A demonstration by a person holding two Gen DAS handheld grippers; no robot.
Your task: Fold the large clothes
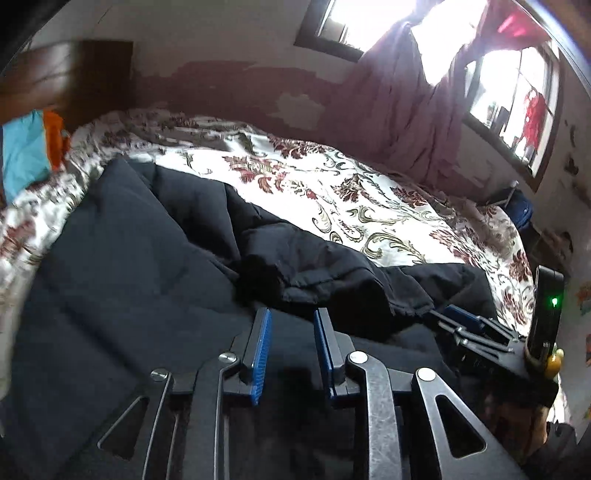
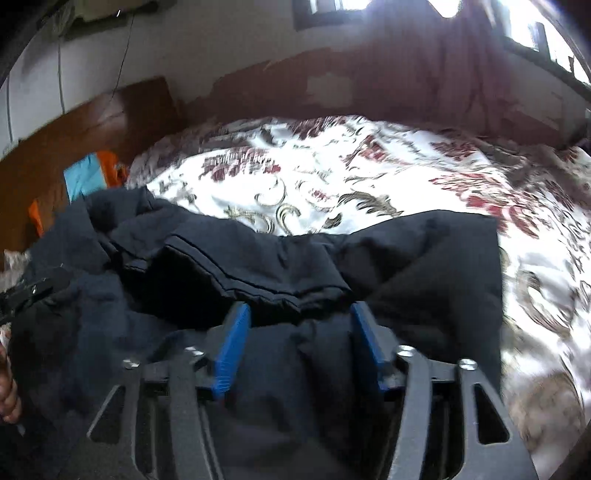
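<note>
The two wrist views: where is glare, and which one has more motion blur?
Left wrist view: the windows are blown out white, the floral bedspread is fairly sharp, and blur sits at its left edge. Right wrist view: more smeared, mostly the bedspread at right; the dark garment stays underexposed.

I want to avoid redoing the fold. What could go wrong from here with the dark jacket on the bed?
1. The right gripper stands open over the dark jacket, so its bunched folded edge may spring back.
2. The left gripper holds no cloth in its narrow gap, so nothing pins that side.
3. The jacket lies near the edge of the floral bedspread and may slide off.
</note>
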